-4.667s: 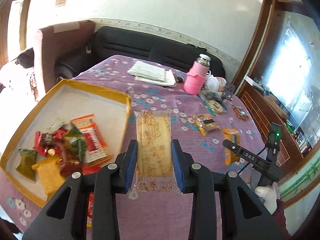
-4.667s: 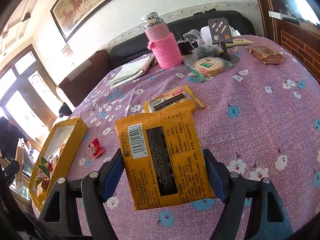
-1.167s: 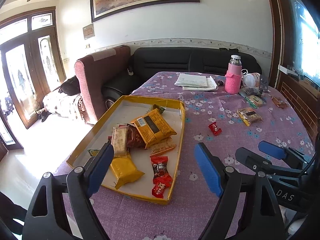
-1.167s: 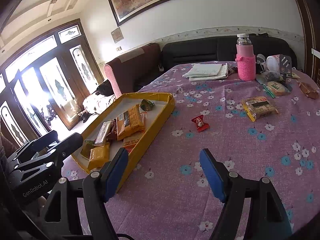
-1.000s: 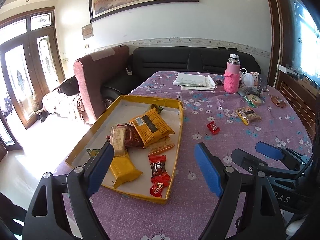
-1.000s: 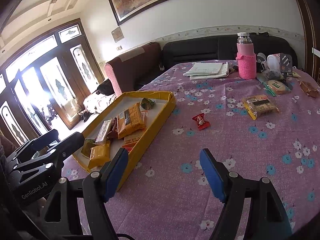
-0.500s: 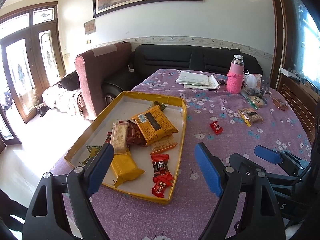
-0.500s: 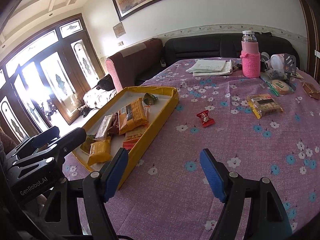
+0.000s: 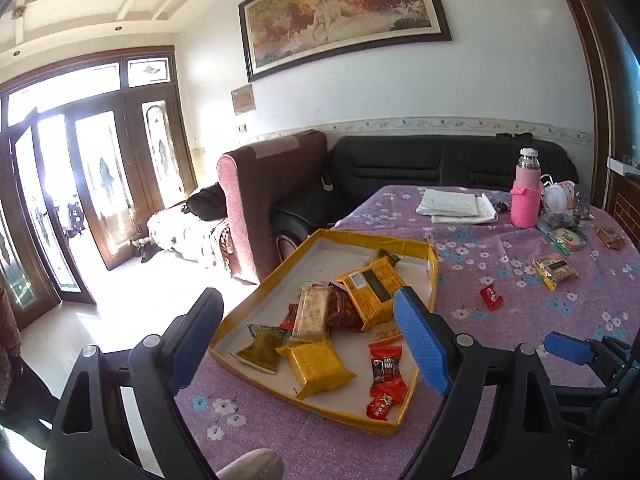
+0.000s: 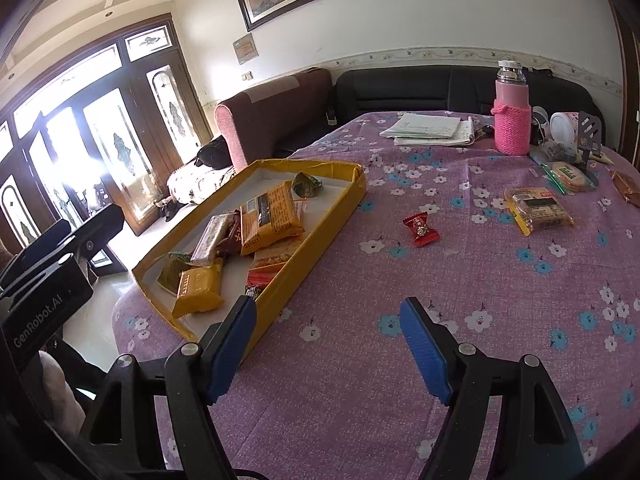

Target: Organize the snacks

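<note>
- Left tool (image 9: 308,340): jaws opening, nothing between them; its pale biscuit pack now lies in the shallow yellow cardboard tray (image 9: 432,264).
- Right tool (image 10: 328,344): jaws apart, empty, orange packet (image 10: 272,216) delivered too.
- Red wrapped candy (image 10: 420,226), centre right on the purple floral tabletop (image 10: 480,300), remains.

"GenRobot.AI" on left gripper (image 10: 60,264)

A shallow yellow tray (image 10: 320,220) with a white floor sits at the table's left edge, holding a loose pile of snacks — a large orange packet (image 10: 270,216) lying flat on top, a yellow bar (image 10: 198,290) nearest the viewer, a green wrapped one (image 10: 306,185) at the far end. Still out on the cloth, well apart from the tray — a red candy (image 10: 420,230) and an orange-edged cracker pack (image 10: 538,208).
</note>
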{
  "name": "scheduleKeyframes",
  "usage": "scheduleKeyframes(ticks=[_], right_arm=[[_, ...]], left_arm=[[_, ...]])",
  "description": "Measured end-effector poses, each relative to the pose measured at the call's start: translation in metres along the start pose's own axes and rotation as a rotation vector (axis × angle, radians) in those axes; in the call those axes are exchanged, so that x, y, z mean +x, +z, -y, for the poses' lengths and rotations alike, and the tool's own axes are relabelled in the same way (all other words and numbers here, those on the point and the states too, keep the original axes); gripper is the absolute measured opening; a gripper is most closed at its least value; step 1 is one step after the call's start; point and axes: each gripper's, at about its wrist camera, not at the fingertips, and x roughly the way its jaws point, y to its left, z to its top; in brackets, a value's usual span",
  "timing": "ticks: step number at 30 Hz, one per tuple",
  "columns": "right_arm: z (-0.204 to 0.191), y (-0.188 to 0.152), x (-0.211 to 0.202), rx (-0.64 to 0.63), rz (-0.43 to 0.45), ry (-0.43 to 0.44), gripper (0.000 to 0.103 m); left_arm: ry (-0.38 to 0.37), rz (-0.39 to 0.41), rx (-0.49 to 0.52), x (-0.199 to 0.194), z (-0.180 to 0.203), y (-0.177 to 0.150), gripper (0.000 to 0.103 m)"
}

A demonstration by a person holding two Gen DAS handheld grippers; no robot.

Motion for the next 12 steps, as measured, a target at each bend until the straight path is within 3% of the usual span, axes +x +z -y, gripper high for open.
scheduleKeyframes(ticks=[5, 12], right_arm=[[-0.009, -0.003, 0.001, -0.022, -0.007, 0.016, 0.075], [-0.013, -0.008, 0.000, -0.026, -0.017, 0.030, 0.075]], left_arm=[[-0.057, -0.016, -0.055, 0.001, -0.006, -0.002, 0.101], [-0.030, -0.038, -0.044, 0.003, 0.000, -0.005, 0.101]])
